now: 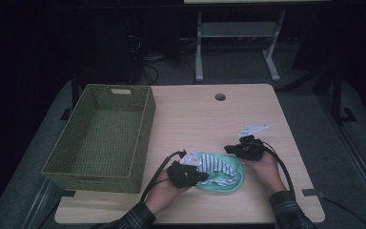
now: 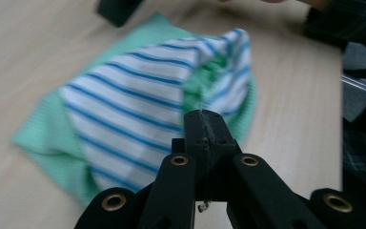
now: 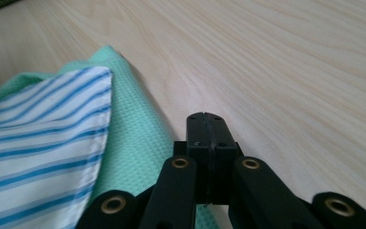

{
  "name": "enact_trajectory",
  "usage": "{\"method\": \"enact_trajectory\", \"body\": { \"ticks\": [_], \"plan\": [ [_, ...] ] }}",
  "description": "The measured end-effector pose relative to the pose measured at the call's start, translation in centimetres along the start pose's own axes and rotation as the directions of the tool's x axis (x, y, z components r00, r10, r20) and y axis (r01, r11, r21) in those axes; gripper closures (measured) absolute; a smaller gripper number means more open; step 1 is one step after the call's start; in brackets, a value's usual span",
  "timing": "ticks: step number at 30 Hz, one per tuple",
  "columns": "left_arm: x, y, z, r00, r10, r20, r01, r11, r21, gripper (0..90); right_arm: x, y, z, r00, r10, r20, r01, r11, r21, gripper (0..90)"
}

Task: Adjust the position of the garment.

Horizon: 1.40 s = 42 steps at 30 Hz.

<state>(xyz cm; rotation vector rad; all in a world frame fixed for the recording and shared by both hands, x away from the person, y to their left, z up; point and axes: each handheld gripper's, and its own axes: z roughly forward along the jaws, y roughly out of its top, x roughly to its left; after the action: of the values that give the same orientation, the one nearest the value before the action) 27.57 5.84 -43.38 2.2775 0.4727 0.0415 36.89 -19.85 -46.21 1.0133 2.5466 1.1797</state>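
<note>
No readable text, labels, brands, numbers or signs appear on anything in these views.

Left gripper (image 2: 205, 119) rising from bottom edge, black jaws pressed together, nothing seen betw. them. Brass-coloured pivots on the linkage arms below. Tip over a cloth bundle (image 2: 138, 109) on the wooden table (image 2: 295, 105): white w/ blue stripes on top, mint-green waffle fabric underneath and around the edges. Striped layer bunched up into a peak towards upper right, green folds showing in the crease. Whether tip touches fabric: can't tell. Dark block (image 2: 119, 9) at top edge, just past the cloth. Plaid sleeve (image 2: 348, 24) at upper right, blurred.
</note>
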Motion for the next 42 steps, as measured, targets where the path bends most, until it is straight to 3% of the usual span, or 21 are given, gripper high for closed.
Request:
{"method": "enact_trajectory", "body": {
  "ticks": [5, 8, 15, 21, 32, 42],
  "plan": [
    [-1.2, -0.2, 1.4, 0.9990, 0.018, 0.040, -0.020, 0.9991, 0.036, 89.4, 0.0, -0.4, 0.8, 1.0000, -0.003, -0.006, 0.003, 0.999, 0.037, 90.0],
    [-1.3, -0.4, 2.1, 0.9981, 0.006, 0.061, -0.009, 0.9988, 0.047, 89.5, 0.1, -0.4, 0.7, 1.0000, -0.004, -0.009, 0.004, 0.999, 0.043, 90.0],
    [-1.5, -0.7, 2.9, 0.9981, 0.009, 0.061, -0.014, 0.9966, 0.082, 89.4, 0.0, -0.7, 0.7, 0.9999, -0.004, -0.016, 0.004, 0.998, 0.055, 89.9],
    [-0.9, -1.0, 3.1, 0.9992, 0.023, 0.031, -0.027, 0.9915, 0.127, 89.4, 0.1, -1.0, 0.3, 0.9997, 0.002, -0.022, -0.001, 0.998, 0.065, 90.0],
    [0.7, -1.2, 2.5, 0.9994, 0.011, -0.031, -0.007, 0.9917, 0.128, 89.3, 0.5, -1.8, -0.8, 0.9999, 0.000, -0.012, 0.001, 0.997, 0.080, 90.0],
    [2.4, -1.2, 1.5, 0.9956, -0.001, -0.093, 0.012, 0.9934, 0.114, 88.9, 1.9, -2.6, -1.5, 0.9989, 0.005, -0.047, -0.001, 0.996, 0.093, 90.0]
  ]
}}
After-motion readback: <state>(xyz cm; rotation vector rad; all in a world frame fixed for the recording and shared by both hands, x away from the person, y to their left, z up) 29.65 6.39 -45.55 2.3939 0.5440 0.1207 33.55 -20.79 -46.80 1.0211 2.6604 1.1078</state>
